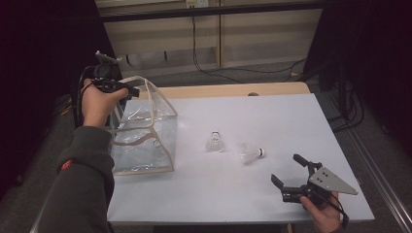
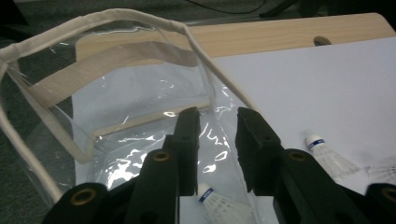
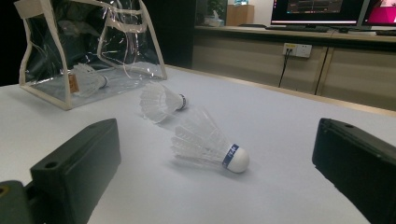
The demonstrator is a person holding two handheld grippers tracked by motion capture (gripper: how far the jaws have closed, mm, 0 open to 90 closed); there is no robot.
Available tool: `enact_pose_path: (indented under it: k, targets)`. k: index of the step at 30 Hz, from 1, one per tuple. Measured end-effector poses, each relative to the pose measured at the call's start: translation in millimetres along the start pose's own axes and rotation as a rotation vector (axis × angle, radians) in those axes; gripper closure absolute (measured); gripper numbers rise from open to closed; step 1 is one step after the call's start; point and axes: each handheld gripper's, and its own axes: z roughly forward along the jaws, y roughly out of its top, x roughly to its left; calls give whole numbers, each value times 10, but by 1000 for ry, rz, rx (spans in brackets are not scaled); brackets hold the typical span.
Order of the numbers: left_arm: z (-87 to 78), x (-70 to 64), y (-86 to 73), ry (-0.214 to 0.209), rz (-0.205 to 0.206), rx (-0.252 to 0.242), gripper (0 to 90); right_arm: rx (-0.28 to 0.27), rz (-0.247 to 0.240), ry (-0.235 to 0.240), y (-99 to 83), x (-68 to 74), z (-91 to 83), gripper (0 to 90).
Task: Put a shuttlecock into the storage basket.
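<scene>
Right gripper view — right claw (image 3: 212,158) agape, shuttlecock (image 3: 208,145) band print unreadable; left claw (image 2: 217,140) grips bag (image 2: 140,93).

A white rectangular table top (image 1: 272,121) lies on a pale wooden desk (image 1: 233,90). Beyond it, black cables (image 1: 228,73) trail across grey floor before beige wooden cabinets (image 1: 262,34); dark surroundings flank both sides.

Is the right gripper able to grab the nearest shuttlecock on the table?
Probably yes. The right gripper is open and faces the nearest shuttlecock, which lies on its side on the bare white table with nothing between them. The second shuttlecock lies apart, farther back.
</scene>
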Motion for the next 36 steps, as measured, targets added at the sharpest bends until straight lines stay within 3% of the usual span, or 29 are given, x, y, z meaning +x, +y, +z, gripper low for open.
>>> enact_pose_path:
  k: [5,12,20,36]
  targets:
    - [-39,-63,-1,-22,11,-5,657,-2,-1,1,3,0,1,12]
    - [-113,-164,8,-91,32,-10,624,-3,1,0,4,1,3,12]
    - [-150,-231,-8,-131,32,-14,586,-4,-1,1,9,5,0,13]
    - [-147,-432,-35,-190,87,10,470,-8,-6,1,16,2,-4,12]
